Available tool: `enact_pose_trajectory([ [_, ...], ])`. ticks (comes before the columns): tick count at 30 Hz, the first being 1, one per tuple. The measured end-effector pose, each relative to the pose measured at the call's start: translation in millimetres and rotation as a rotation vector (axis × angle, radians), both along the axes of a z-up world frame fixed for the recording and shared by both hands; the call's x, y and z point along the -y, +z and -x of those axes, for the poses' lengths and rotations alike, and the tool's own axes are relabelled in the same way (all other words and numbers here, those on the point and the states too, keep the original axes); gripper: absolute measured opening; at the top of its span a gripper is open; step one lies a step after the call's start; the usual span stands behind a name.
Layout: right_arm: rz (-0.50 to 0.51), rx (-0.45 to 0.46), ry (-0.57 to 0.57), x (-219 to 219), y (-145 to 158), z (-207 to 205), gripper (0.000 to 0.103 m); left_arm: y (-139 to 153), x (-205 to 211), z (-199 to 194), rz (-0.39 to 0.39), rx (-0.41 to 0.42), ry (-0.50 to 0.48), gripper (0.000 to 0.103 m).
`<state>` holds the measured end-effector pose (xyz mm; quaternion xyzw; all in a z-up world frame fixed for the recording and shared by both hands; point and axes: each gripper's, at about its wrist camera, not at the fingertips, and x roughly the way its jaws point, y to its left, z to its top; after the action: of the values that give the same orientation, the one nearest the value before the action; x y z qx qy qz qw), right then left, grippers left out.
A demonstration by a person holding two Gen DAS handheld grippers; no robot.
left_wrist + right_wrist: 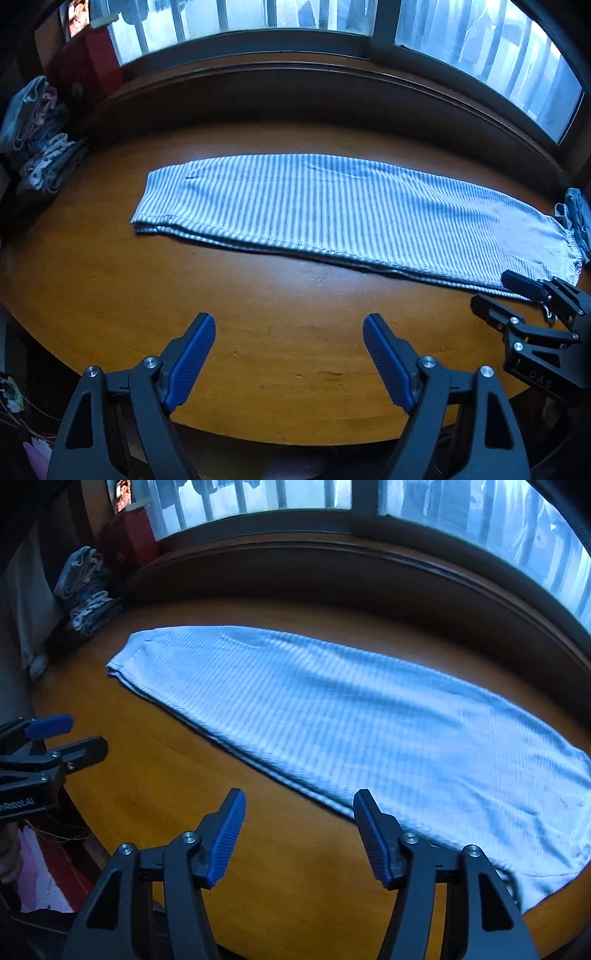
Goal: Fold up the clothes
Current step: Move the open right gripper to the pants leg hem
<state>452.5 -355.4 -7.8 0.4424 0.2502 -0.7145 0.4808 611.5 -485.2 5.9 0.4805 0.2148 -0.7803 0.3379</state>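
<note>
On the round wooden table (110, 280), the striped garment (332, 206) lies flat as a long folded strip, running from the far left toward the near right, its stitched long edge facing me. Bare tabletop stretches between that edge and the table's near rim, widest at the left. My left gripper (289, 354) hovers over this bare wood, its blue pads spread apart and holding nothing. My right gripper (299, 834) is likewise released and empty; its right pad (373, 842) sits over the garment's near edge, though I cannot tell whether it touches the cloth. At the garment's right end the gathered hem (570, 254) lies near the table's rim, with a small crumpled blue cloth (576, 210) just beyond it. Beyond the far left rim, a stack of folded clothes (40, 147) rests beside a red box (88, 62). Behind the table, a dark sill (295, 85) runs beneath the window (258, 18).
</note>
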Motion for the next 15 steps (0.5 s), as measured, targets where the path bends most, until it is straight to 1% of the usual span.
enact_pose_trajectory([
  [3, 0.000, -0.009, 0.008, 11.1, -0.1, -10.7, 0.060, -0.7, 13.2, -5.6, 0.003, 0.000, -0.031, 0.082],
  [7, 0.007, 0.009, -0.056, 28.2, 0.2, -24.8, 0.060, -1.5, 39.3, -15.9, -0.001, 0.007, -0.117, 0.082],
  [11, 0.019, 0.033, -0.141, 45.1, 0.6, -48.3, 0.060, 1.1, 67.7, -33.5, 0.001, 0.008, -0.187, 0.082],
  [15, 0.031, 0.006, -0.182, 62.5, 0.0, -81.9, 0.060, -3.5, 90.3, -49.5, 0.013, 0.012, -0.253, 0.082],
])
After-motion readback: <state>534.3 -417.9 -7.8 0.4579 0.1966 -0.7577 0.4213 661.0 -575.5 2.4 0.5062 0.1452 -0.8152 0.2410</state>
